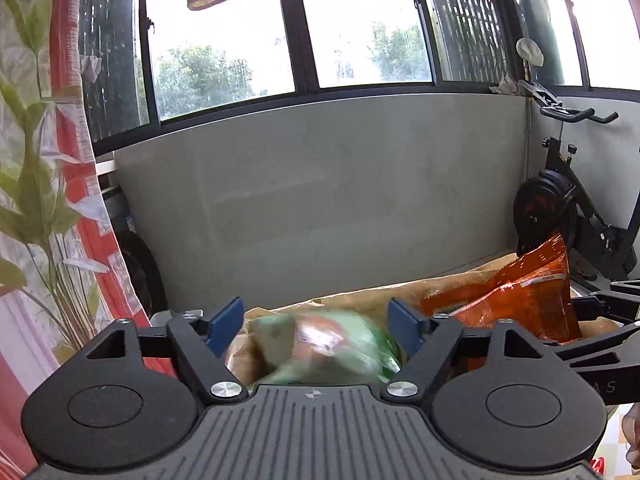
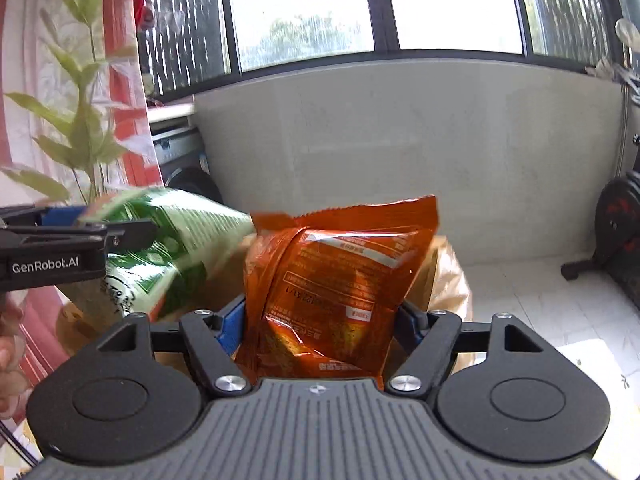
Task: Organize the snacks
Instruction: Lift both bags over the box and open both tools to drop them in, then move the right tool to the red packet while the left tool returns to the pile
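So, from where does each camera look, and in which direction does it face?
Left wrist: sits behind the left tool, faces the grey wall under the window; its own fingers flank a blurred green bag; the right tool enters at right.
Right wrist: sits behind the right tool, same facing; its fingers flank the orange bag; the left tool enters at left.
Shared: wall, window, both bags, exercise bike.

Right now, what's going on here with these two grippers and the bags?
A person is sorting snacks with a gripper in each hand. The right gripper has an orange snack bag between its fingers; the left gripper has a blurred green snack bag between its own. Both hang over a brown paper bag.
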`<state>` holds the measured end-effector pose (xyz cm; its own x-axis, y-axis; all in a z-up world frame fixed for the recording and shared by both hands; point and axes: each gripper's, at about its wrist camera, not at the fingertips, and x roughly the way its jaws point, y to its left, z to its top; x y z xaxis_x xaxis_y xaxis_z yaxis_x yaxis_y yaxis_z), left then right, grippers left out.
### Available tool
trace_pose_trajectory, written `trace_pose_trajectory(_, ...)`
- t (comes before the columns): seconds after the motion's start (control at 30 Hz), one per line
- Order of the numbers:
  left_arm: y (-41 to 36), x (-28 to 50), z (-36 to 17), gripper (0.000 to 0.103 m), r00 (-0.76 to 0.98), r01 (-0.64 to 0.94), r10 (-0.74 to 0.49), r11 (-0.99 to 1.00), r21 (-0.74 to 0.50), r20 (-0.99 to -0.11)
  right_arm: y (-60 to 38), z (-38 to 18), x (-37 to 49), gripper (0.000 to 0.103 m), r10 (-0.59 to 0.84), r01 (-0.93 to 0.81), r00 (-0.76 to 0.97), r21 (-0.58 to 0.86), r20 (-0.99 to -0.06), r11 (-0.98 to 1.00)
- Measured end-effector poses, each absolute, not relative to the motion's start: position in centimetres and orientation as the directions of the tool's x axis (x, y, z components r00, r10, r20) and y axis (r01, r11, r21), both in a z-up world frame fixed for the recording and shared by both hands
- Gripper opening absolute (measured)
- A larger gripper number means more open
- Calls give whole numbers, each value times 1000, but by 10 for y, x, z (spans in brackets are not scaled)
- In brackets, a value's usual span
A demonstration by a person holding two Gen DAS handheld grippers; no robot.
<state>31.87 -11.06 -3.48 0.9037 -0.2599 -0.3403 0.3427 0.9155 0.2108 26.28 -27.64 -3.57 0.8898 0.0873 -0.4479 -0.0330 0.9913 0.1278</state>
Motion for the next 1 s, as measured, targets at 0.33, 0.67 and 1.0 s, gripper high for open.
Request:
trace_pose_trajectory(0.33,-64,296,-23,90,889,337,-285,937,91,-357,-299,-25,219,88,121,-59,917,173,-379,983)
trace_pose_trajectory(0.67,20,238,-40,90,915,194,-176,981,14,-362,-361,-43,148,90,201,-148,920,178,-336,973)
trace_pose_trajectory(1.0,38,196,-101,89,908,18,-40,998,-57,-417,-363,-162,140,70,163,-239,806,-61,-568,969)
